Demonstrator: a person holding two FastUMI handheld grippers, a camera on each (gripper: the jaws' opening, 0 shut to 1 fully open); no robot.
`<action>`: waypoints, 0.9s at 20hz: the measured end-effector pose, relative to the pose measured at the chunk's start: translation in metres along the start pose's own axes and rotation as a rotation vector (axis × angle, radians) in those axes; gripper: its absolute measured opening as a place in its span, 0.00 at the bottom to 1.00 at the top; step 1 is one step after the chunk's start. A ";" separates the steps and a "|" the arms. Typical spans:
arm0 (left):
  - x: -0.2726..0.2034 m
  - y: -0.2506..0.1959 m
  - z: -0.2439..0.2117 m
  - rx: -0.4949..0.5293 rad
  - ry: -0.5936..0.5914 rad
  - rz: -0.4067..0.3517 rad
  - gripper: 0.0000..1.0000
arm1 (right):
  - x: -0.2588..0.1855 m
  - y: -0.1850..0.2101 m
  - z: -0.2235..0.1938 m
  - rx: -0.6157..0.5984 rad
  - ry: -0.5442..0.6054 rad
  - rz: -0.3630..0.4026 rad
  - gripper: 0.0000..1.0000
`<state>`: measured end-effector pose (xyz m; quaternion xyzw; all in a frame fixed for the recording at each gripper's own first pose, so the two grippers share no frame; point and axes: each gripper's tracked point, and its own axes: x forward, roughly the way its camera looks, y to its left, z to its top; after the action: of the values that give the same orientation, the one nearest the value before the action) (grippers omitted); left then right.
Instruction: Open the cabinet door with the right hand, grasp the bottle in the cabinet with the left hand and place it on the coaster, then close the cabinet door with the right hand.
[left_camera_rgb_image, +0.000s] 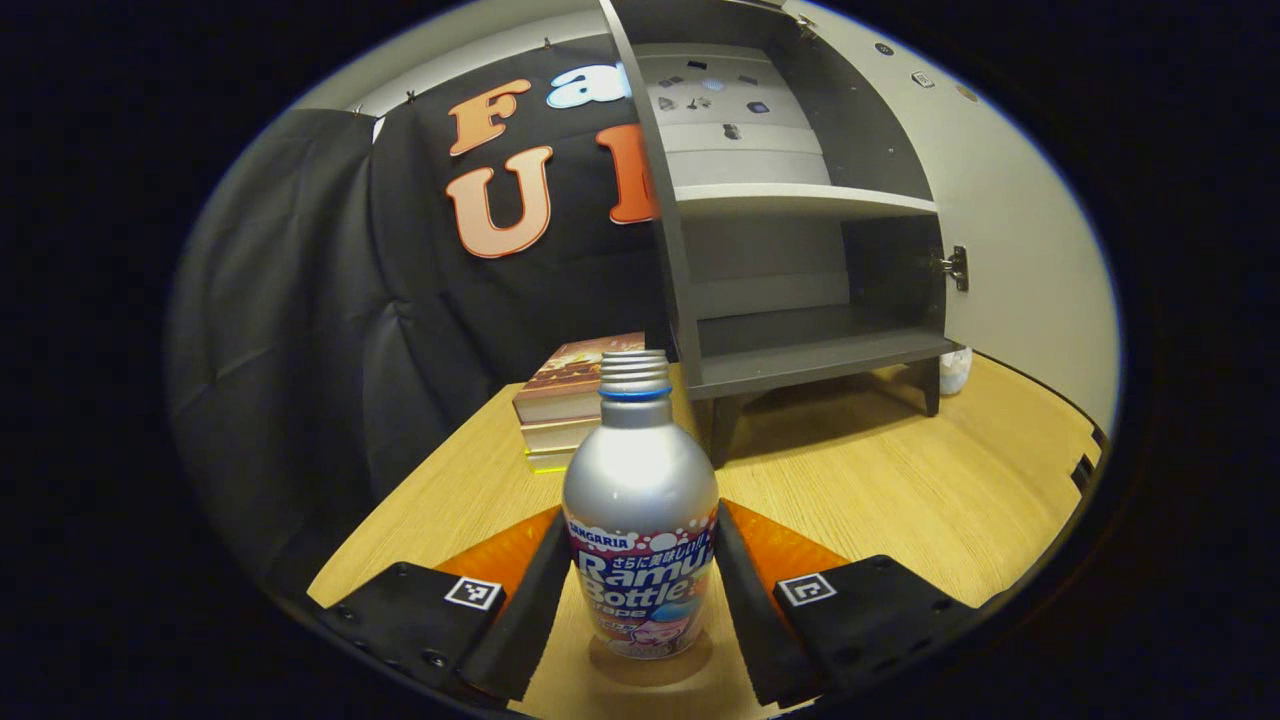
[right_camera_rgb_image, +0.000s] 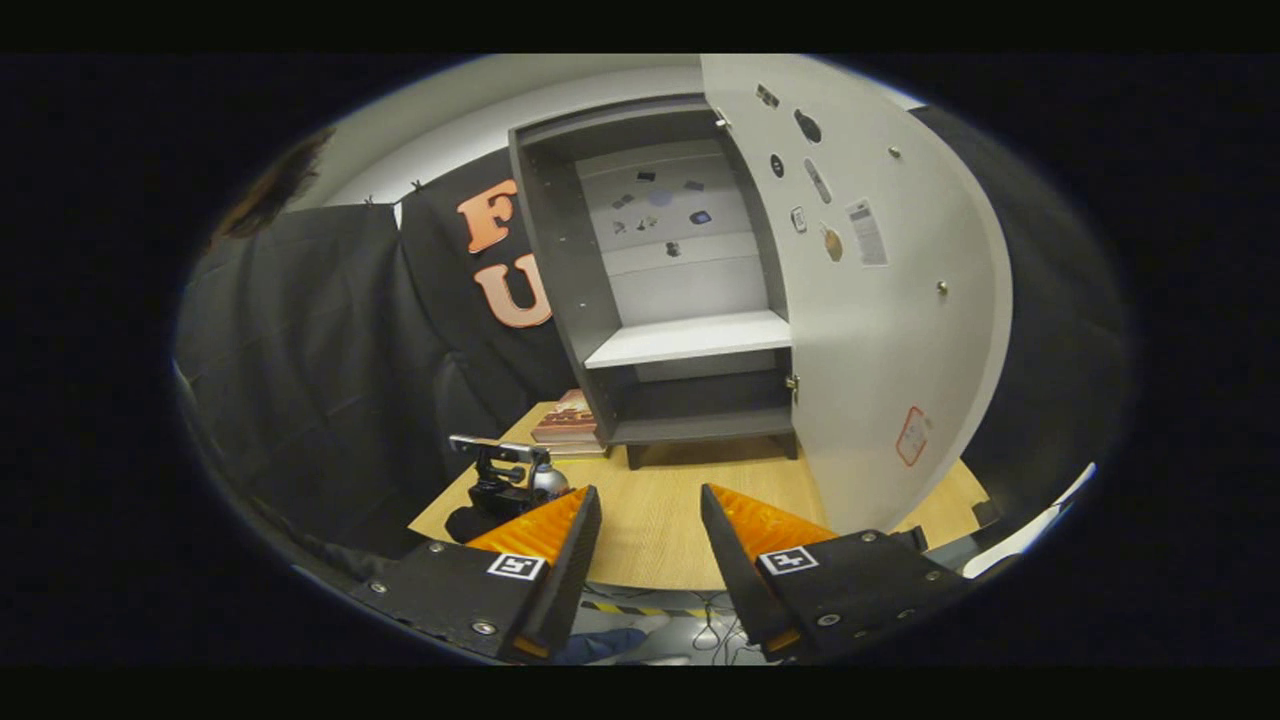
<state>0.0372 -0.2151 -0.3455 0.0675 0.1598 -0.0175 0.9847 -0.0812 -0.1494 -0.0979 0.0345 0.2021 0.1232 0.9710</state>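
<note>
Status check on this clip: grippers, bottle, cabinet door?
Left gripper astride bottle, grip unconfirmed. Right gripper open, empty. Bottle upright on table. Cabinet door open, nothing blocking it.

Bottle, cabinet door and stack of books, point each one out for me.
bottle (left_camera_rgb_image: 640, 480), left gripper view, bare shoulder above the label.
cabinet door (right_camera_rgb_image: 880, 330), right gripper view, inner face.
stack of books (left_camera_rgb_image: 565, 395), left gripper view, top cover.

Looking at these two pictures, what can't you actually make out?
- Coaster: in the left gripper view the bottle covers whatever is under it.
- Grip: whether the left gripper jaws press the bottle or just flank it.
- Stickers on the cabinet door, right gripper view: too small.
- White object behind the cabinet leg, left gripper view: mostly hidden.
</note>
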 end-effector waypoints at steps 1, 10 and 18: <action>0.002 0.000 -0.005 -0.008 0.007 0.004 0.86 | 0.002 0.001 -0.003 0.001 0.008 0.005 0.63; -0.019 0.002 -0.020 -0.031 -0.006 0.011 0.86 | 0.004 0.006 -0.018 0.011 0.054 0.022 0.63; -0.033 0.010 -0.030 -0.041 0.030 0.032 0.88 | -0.002 0.012 -0.027 0.032 0.064 0.035 0.63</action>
<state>-0.0027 -0.2005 -0.3624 0.0502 0.1736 0.0026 0.9835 -0.0965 -0.1382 -0.1202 0.0497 0.2344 0.1377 0.9611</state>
